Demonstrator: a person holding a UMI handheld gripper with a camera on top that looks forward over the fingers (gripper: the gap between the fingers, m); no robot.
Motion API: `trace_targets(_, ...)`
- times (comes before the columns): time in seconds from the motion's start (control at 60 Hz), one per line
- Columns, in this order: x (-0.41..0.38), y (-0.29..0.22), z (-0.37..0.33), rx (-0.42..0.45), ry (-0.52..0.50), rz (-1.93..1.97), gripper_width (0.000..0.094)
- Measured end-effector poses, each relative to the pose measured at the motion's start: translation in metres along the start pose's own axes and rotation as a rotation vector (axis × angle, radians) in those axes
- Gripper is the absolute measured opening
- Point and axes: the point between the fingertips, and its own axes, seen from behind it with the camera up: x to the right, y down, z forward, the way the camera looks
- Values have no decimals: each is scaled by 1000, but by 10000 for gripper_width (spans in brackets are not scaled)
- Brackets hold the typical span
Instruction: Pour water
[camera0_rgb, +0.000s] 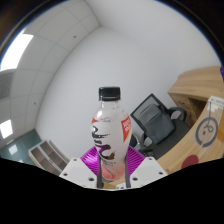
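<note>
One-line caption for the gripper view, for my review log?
Hand-held gripper grips an upright capped bottle raised in an office, a black chair behind it.

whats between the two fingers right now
In the gripper view, a clear bottle with a white cap and a red and black label stands upright between the fingers, whose purple pads press on its lower part.

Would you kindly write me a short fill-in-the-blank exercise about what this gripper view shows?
1. The gripper holds a plastic ____ with a white cap.
2. The held container stands ____, not tipped.
3. Beyond it stands a dark office ____ beside a wooden desk.
4. The pads on the fingers are ____ in colour.

Missing words: bottle; upright; chair; purple
</note>
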Motion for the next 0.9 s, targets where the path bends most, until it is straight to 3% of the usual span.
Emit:
trace_targets(0.167,75,-35,-11,48,187,-468,321)
trace_targets(0.367,167,-4,-5,-57,342,-683,322)
trace_targets(0.8,267,77,6,-188,404,-678,325)
trace_targets(0.9,262,75,2,-156,396,-701,320)
